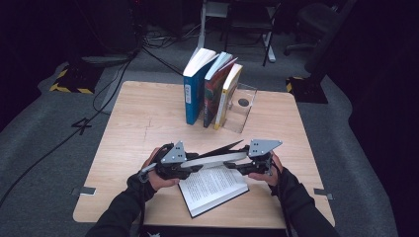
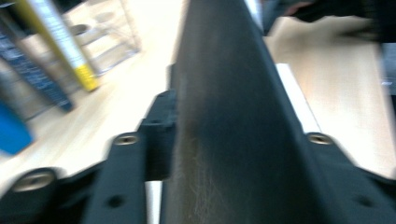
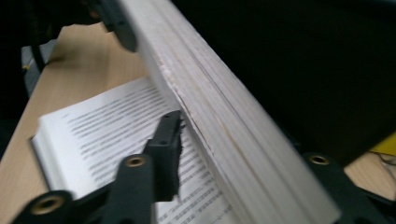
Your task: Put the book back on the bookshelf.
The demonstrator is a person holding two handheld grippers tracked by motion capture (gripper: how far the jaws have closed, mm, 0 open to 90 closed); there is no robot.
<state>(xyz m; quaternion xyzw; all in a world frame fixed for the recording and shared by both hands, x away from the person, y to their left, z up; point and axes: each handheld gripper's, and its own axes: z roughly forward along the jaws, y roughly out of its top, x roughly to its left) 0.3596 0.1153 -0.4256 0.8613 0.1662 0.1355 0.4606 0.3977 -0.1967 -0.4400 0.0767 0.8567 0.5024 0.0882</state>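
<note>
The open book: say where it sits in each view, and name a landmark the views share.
High view: open book, bottom centre, between both grippers.
Left gripper view: its dark cover runs up the middle.
Right gripper view: printed page lower left, page block crossing diagonally.
Shared landmark: the wooden table.

Table (image 1: pixel 138 113): light wood, square-ish, on grey carpet. Toward 12 o'clock, 3 books upright in a row: blue book (image 1: pixel 193 94) leftmost, red book (image 1: pixel 213 96) mid, yellow book (image 1: pixel 228 96) rightmost, leaning on each other. Clear bookend (image 1: pixel 242 108) at 3 o'clock of the yellow one, touching it. Off the table, cables (image 1: pixel 108 89) at 10 o'clock, desk legs (image 1: pixel 269 44) at 12, chair (image 1: pixel 316 24) at 1.
</note>
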